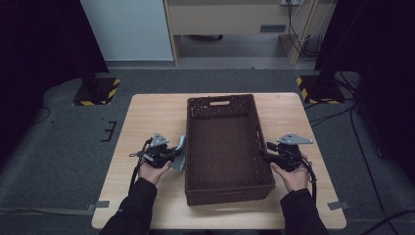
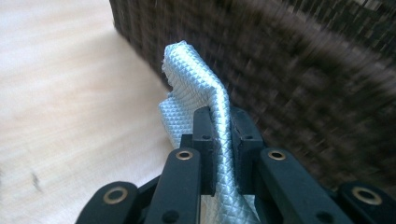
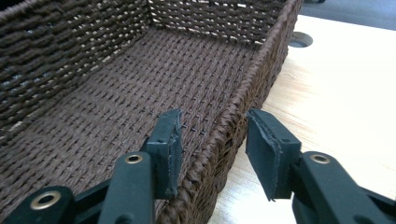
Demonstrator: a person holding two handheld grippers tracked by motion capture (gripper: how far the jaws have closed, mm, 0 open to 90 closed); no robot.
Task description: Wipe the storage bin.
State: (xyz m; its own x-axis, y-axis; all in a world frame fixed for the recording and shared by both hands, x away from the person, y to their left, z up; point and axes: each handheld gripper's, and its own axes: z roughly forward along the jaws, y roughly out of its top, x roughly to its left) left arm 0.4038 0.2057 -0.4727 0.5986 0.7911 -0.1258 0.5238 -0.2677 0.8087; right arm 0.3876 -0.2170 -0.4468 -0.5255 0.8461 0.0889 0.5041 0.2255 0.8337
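A dark brown woven basket [image 1: 229, 195] stands in the middle of the light wooden table [image 1: 151, 112], and nothing lies in it. My left gripper [image 1: 174, 156] is by the outside of the basket's left wall, shut on a pale blue quilted cloth [image 1: 181, 146]. In the left gripper view the cloth [image 2: 191, 74] sticks up, bent, from between the jaws [image 2: 219, 119], with the basket wall [image 2: 289, 70] close behind. My right gripper [image 1: 260, 152] is at the basket's right wall. Its jaws [image 3: 212, 130] straddle the rim [image 3: 261, 70], one inside and one outside, open and not pressing.
The table's bare wood [image 3: 336, 84] runs along the basket's right side, with a round cable hole [image 3: 299, 39] farther off. Two stand bases with yellow-black stripes [image 1: 98, 90] [image 1: 318, 88] sit on the grey carpet beyond the table. A wooden cabinet [image 1: 225, 19] stands at the back.
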